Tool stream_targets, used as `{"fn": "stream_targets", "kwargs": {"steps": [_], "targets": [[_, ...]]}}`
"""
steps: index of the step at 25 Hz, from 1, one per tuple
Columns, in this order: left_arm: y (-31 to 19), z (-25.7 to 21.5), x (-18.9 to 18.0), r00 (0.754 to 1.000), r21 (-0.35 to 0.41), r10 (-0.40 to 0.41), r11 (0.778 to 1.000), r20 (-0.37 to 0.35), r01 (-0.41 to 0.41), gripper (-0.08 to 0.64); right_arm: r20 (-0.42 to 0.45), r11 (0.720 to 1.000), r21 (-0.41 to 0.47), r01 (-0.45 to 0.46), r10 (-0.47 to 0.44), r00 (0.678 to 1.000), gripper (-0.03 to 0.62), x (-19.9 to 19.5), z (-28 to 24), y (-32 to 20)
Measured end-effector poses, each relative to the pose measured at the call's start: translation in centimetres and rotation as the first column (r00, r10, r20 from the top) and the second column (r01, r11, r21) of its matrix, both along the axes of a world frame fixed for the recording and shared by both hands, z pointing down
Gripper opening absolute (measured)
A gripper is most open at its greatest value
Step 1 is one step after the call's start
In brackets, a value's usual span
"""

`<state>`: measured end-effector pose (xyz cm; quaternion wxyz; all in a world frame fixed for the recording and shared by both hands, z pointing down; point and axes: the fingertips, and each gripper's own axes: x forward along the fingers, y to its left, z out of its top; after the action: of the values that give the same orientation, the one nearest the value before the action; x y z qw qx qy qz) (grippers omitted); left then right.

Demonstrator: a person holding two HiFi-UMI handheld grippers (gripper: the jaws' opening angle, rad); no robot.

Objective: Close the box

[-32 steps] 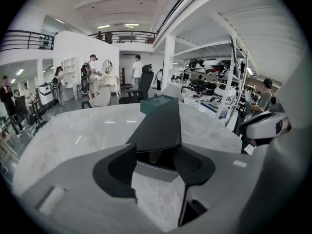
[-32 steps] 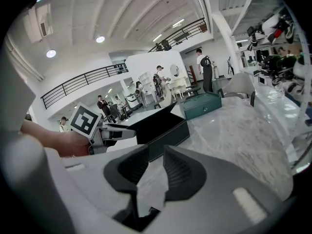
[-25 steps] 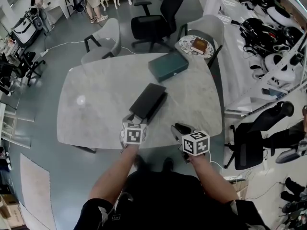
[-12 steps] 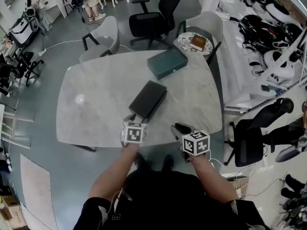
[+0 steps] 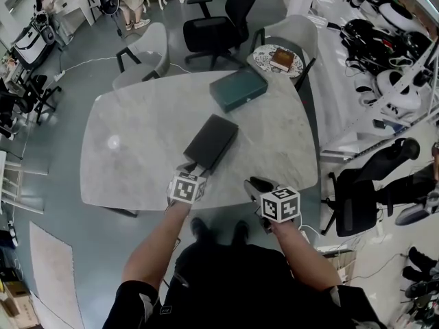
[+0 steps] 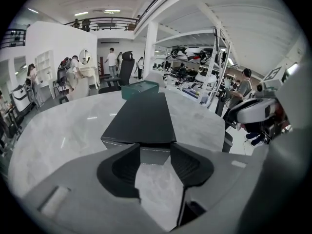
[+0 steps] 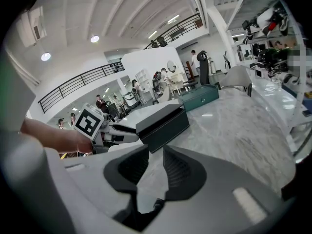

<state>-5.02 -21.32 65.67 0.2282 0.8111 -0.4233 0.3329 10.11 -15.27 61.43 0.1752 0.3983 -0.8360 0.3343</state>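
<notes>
Marble table (image 5: 130, 156) holds shut box (image 5: 211, 142); left gripper (image 6: 155, 154) tilts down, empty fingers (image 6: 187, 165) narrowing; right gripper (image 7: 156, 152) released.

Table (image 5: 130, 173): pale marbled top with rounded corners.
Black box (image 5: 211, 142): lid down, lying aslant near the table's near edge.
Green box (image 5: 239, 90): shut, at the far edge, well apart from the black box.
Left gripper (image 5: 189, 171): at the black box's near end; jaws just closing, contents indiscernible.
Right gripper (image 5: 255, 184): over the near edge, apart from the black box.
</notes>
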Motion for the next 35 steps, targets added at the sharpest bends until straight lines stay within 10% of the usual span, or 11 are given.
{"fn": "stream_targets", "kwargs": {"steps": [17,35], "targets": [[0.7,0.1,-0.9,0.992,0.004,0.110,0.994,-0.061,-0.110,0.198,-0.014,0.998,-0.010,-0.064,0.064,0.998,0.098,-1.0,0.2,-0.6],[-1.9,-13.0,-8.5,0.963,0.247,0.157,0.964,-0.219,-0.101,0.101,-0.010,0.980,0.191,-0.053,0.056,0.998,0.003,-9.6,-8.3,-5.4]]}}
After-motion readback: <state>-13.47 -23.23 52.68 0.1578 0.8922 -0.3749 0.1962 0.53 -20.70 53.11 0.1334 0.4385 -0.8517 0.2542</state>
